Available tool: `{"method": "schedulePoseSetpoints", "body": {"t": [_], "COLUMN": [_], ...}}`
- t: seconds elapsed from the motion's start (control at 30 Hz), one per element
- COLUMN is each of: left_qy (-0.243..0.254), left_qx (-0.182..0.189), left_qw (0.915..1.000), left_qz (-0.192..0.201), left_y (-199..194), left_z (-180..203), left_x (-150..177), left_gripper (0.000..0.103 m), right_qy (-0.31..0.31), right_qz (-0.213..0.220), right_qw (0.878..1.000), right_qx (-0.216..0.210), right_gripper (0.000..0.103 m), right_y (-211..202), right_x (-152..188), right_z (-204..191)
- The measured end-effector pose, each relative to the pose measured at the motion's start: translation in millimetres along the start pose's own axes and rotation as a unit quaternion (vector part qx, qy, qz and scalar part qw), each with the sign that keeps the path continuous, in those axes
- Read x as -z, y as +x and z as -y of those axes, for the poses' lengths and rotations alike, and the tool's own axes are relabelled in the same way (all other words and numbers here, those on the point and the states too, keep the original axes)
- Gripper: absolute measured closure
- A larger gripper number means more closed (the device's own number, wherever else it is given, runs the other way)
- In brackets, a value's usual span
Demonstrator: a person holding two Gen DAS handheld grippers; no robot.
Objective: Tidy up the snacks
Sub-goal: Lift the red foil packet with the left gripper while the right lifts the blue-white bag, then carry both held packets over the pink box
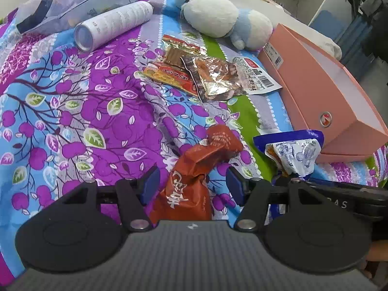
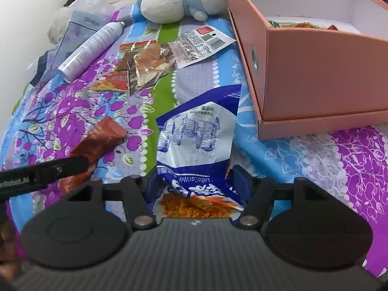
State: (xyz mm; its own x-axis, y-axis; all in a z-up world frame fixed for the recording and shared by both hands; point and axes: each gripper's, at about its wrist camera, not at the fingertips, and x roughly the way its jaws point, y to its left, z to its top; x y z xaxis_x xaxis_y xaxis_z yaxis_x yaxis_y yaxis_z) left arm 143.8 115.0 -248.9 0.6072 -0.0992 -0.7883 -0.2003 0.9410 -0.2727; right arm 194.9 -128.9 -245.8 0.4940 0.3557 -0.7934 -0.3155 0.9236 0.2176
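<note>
A: On the bedspread (image 1: 72, 111), two packets to bag up. Left gripper (image 1: 192, 181) straddles the red packet (image 1: 194, 177), jaws apart, a gap on both sides, nothing clamped. Agree?

B: Agree, released. Right gripper (image 2: 194, 184) is over the blue packet (image 2: 196, 145); the packet sits between its pads (image 2: 240, 181), but whether they press on it yet I cannot tell, the bag hides the left pad.

A: Fine, mark unclear. Pink box (image 2: 315, 77) sits just right of the blue packet, open, a few snacks already inside at the back.

B: Step tips? Both bags are crinkly and puffy, so I'd say close on the body, not a loose corner, or it slips when lifted.

A: Yes. Red one is twisted in the middle; likely best to pinch below the twist. Lift blue first, it is nearer the box, and clear the box wall before letting go.

B: Left over: the foil snack pile (image 1: 194, 72) farther up the bedspread. Spray can (image 1: 114, 24) and plush toy (image 1: 218, 17) aren't snacks, skip them.
</note>
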Motion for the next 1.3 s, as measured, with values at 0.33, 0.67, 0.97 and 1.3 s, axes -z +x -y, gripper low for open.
{"method": "schedulePoseSetpoints", "body": {"t": [0.33,0.67,0.97,1.3], "left_qy": [0.067,0.112,0.05,0.017], "left_qx": [-0.015,-0.039,-0.018,0.005], "left_qw": [0.9976,0.9929,0.9984,0.9985], "left_qz": [0.005,0.007,0.022,0.052], "left_y": [10.3,14.8,-21.2,-69.2], "left_z": [17.2,24.8,25.8,44.8], "left_x": [-8.9,-0.7,-6.7,-18.2], "left_gripper": [0.045,0.064,0.067,0.067], "right_qy": [-0.016,-0.027,-0.03,-0.027], "right_qz": [0.01,0.017,0.05,0.088], "right_qw": [1.0,0.999,0.998,0.996], "right_qx": [-0.002,-0.008,-0.012,-0.016], "right_gripper": [0.042,0.042,0.042,0.043], "right_y": [-10.7,-19.4,-46.2,-91.2], "right_x": [2.1,2.9,-4.8,-16.5], "right_z": [-1.7,-9.7,-13.3,-11.9]}}
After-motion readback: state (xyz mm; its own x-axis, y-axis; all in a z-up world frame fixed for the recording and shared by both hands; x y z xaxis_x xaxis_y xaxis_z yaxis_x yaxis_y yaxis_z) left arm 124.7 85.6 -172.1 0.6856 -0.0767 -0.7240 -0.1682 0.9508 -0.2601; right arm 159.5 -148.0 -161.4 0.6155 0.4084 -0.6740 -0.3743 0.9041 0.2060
